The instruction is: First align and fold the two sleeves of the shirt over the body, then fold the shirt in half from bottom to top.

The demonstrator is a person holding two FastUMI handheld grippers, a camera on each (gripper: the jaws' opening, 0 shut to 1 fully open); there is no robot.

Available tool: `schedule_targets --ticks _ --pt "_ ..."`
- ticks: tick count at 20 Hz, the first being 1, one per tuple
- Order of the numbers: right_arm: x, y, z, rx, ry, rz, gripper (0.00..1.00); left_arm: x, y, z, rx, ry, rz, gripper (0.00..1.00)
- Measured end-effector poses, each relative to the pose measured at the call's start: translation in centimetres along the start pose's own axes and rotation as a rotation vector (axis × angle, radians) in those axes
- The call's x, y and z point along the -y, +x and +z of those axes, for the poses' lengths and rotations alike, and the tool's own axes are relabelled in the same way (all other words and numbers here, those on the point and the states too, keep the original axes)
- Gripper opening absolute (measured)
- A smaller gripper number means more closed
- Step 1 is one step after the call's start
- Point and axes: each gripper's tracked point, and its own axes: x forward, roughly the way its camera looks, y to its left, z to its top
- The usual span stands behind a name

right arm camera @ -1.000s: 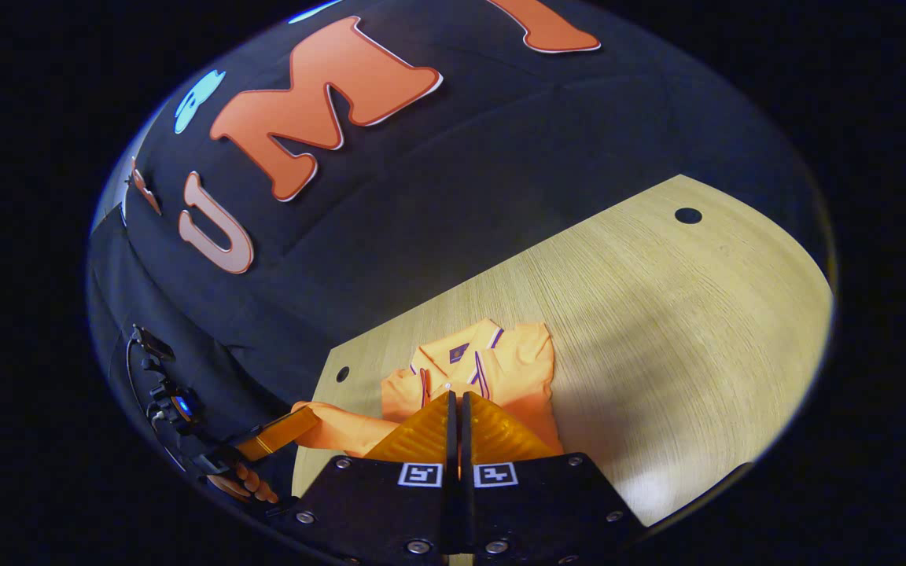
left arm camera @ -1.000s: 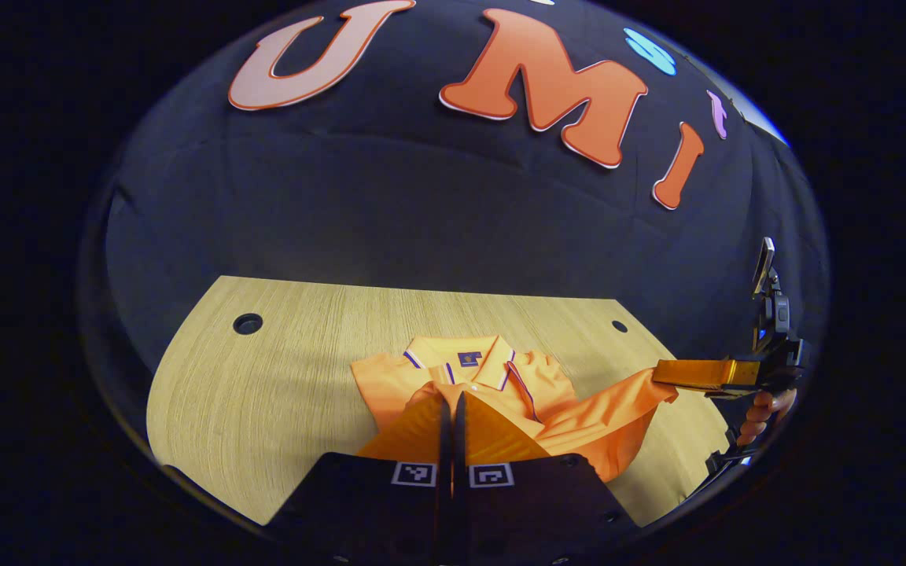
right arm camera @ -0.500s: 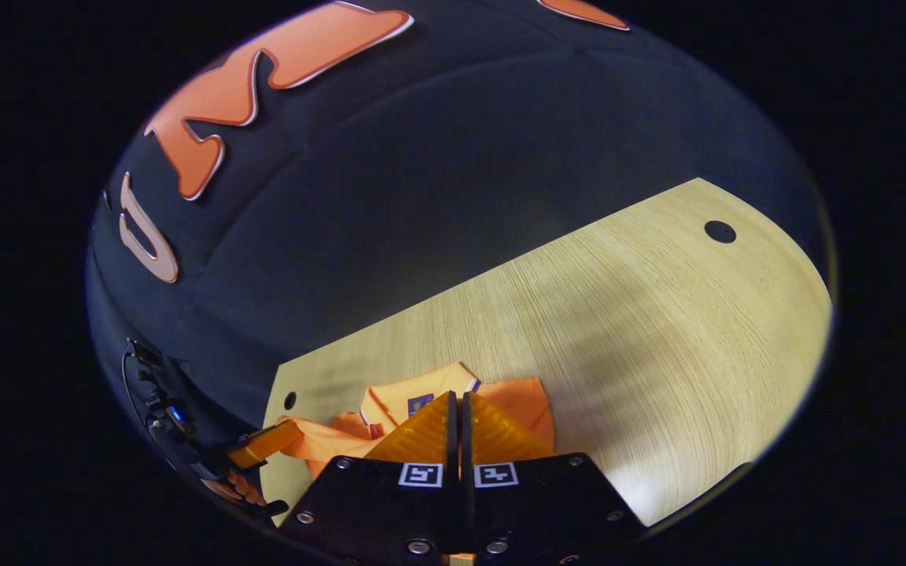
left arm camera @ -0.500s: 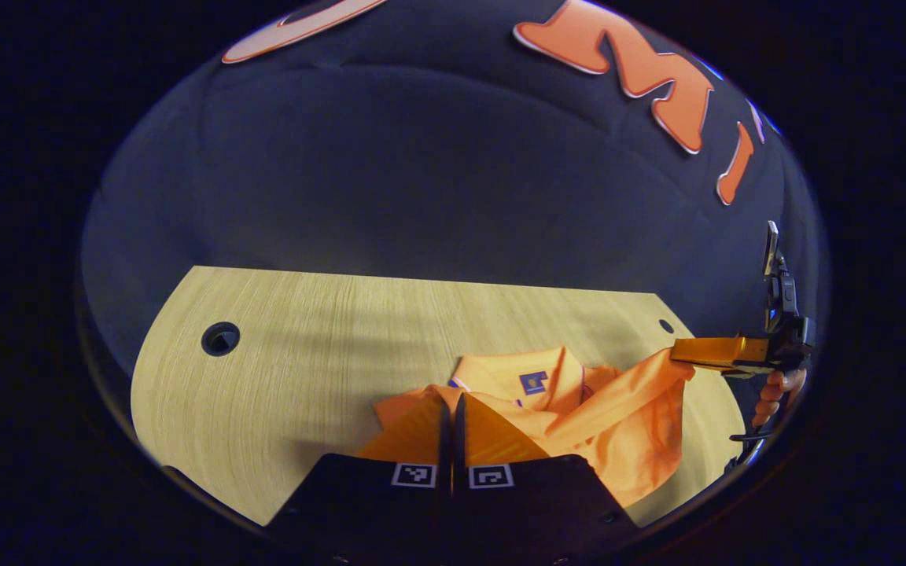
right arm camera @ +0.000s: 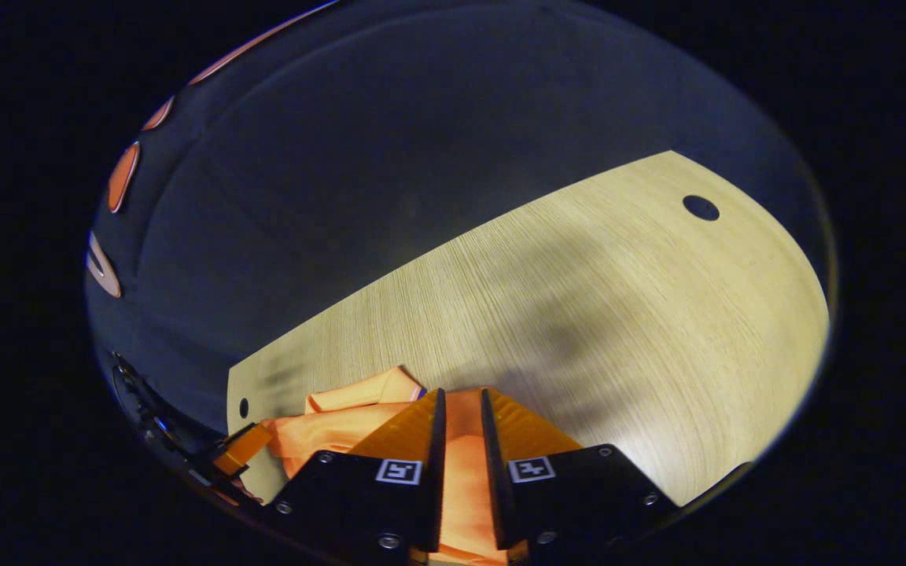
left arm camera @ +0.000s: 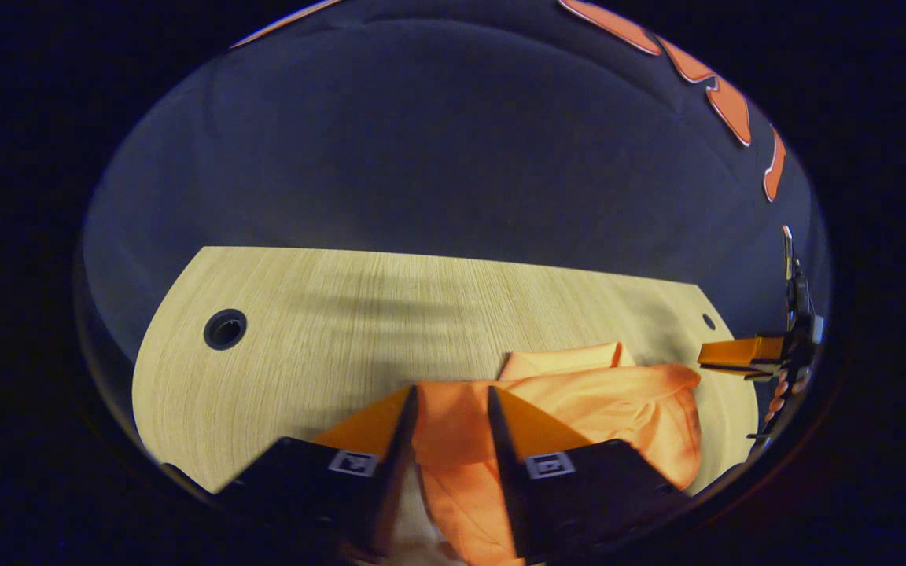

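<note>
Fingers of my left gripper stand spread apart, with the folded orange fabric shirt lying on the pale wood-grain table between and beyond them, not pinched. My right gripper is likewise parted, a narrower gap, with shirt cloth showing between the fingers but no squeeze on it. In the left gripper view, the right gripper hangs just past the shirt's far edge, a hand under it. Farther out, the table has round dark holes near its back edge, which meets the black cloth wall.
</note>
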Motion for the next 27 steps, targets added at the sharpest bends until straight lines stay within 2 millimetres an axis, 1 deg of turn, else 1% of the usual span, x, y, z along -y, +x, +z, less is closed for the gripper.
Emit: schedule_targets --ticks 1,2,3,4,6,8,9,10,11,13,15,17,18,20,21,22,24,26,27 --pt "-0.1 -0.9 0.6 0.023 -0.025 -0.004 0.41 -0.1 -0.5 0.4 0.018 0.001 0.008 0.82" --pt "-0.3 -1.8 0.9 0.039 -0.045 -0.001 0.47 0.0 -1.4 0.6 0.030 0.007 0.017 0.87" --pt "-0.7 -2.9 1.0 0.054 -0.060 0.004 0.56 0.1 -2.1 0.8 0.046 0.014 0.031 0.87" --pt "-1.0 -3.6 1.0 0.069 -0.076 0.011 0.56 0.3 -2.9 1.1 0.061 0.021 0.040 0.87" --pt "-1.4 -5.3 0.6 0.099 -0.104 0.022 0.57 0.8 -5.2 1.2 0.095 0.035 0.049 0.92" --pt "-1.7 -7.5 0.0 0.133 -0.121 0.036 0.65 1.1 -7.9 0.9 0.127 0.049 0.054 0.94" --pt "-1.8 -8.8 -0.3 0.148 -0.131 0.044 0.74 1.3 -8.9 1.0 0.145 0.060 0.057 0.99" --pt "-1.9 -9.8 -0.5 0.167 -0.142 0.049 0.77 1.8 -10.1 1.0 0.167 0.071 0.059 0.99" --pt "-1.9 -11.1 -0.8 0.190 -0.160 0.053 0.84 2.6 -11.5 0.8 0.187 0.085 0.059 0.99" --pt "-1.8 -14.1 -1.1 0.244 -0.204 0.058 0.89 3.9 -14.6 0.4 0.236 0.115 0.066 0.99" --pt "-1.9 -17.1 -1.3 0.302 -0.248 0.069 0.90 5.4 -18.1 0.0 0.288 0.133 0.074 0.98" --pt "-2.0 -20.0 -1.4 0.353 -0.286 0.078 0.91 6.5 -21.2 -0.8 0.324 0.124 0.078 0.98" --pt "-2.1 -21.3 -1.5 0.377 -0.302 0.084 0.91 6.8 -22.1 -0.9 0.354 0.121 0.080 0.98" --pt "-2.4 -23.6 -2.2 0.407 -0.334 0.094 0.91 7.6 -24.7 -1.5 0.409 0.130 0.084 0.98" --pt "-3.0 -24.7 -2.5 0.424 -0.350 0.105 0.91 7.8 -25.8 -1.7 0.427 0.137 0.092 0.98" --pt "-3.5 -25.7 -2.8 0.441 -0.367 0.118 0.92 8.3 -27.4 -2.3 0.440 0.145 0.109 0.98" --pt "-4.4 -27.6 -3.8 0.466 -0.391 0.143 0.93 9.3 -30.5 -3.5 0.458 0.142 0.143 0.98" --pt "-4.9 -29.2 -5.0 0.482 -0.400 0.188 0.93 10.1 -32.9 -4.1 0.508 0.145 0.154 0.98" --pt "-5.0 -30.5 -6.1 0.495 -0.404 0.208 0.93 10.1 -34.2 -4.6 0.525 0.155 0.178 0.98"
